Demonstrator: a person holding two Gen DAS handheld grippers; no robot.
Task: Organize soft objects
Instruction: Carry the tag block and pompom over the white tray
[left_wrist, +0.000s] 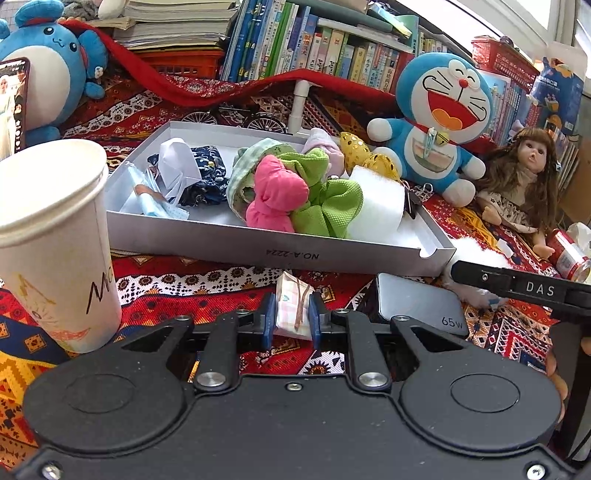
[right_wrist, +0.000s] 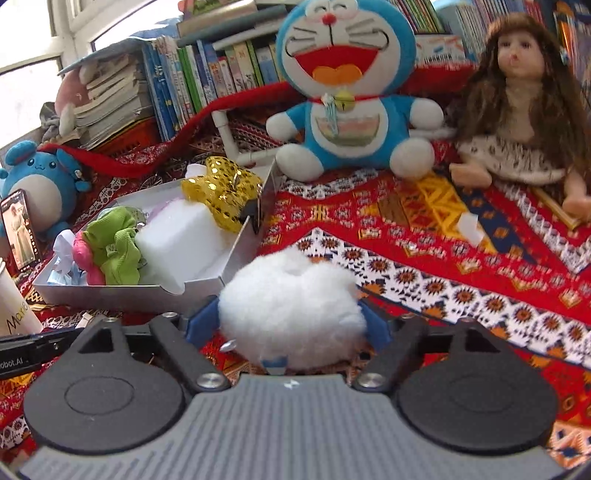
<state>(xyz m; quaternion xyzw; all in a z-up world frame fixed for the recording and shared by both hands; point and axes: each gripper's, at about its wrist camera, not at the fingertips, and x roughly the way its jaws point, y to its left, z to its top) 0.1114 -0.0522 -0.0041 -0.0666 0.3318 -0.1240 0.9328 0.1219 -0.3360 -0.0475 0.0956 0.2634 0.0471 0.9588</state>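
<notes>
Left gripper (left_wrist: 291, 320), low over the patterned cloth (left_wrist: 207, 284): jaws nearly closed, pinching a small folded fabric pouch (left_wrist: 291, 308) just in front of the grey tray (left_wrist: 236, 243). Right gripper (right_wrist: 286, 325): jaws spread wide around a white fluffy ball (right_wrist: 291, 306), pressing both its sides, just beside the tray's near corner. In the tray: green scrunchie (left_wrist: 325, 199), pink scrunchie (left_wrist: 275, 194), white foam block (left_wrist: 376, 203), gold bow (right_wrist: 221, 192). Paper cup (left_wrist: 55, 240) at left; blue cat plush (left_wrist: 439, 122) and doll (left_wrist: 517, 177) behind.

White fluff ball (right_wrist: 291, 314) (pinched) beside tray (right_wrist: 207, 288)
</notes>
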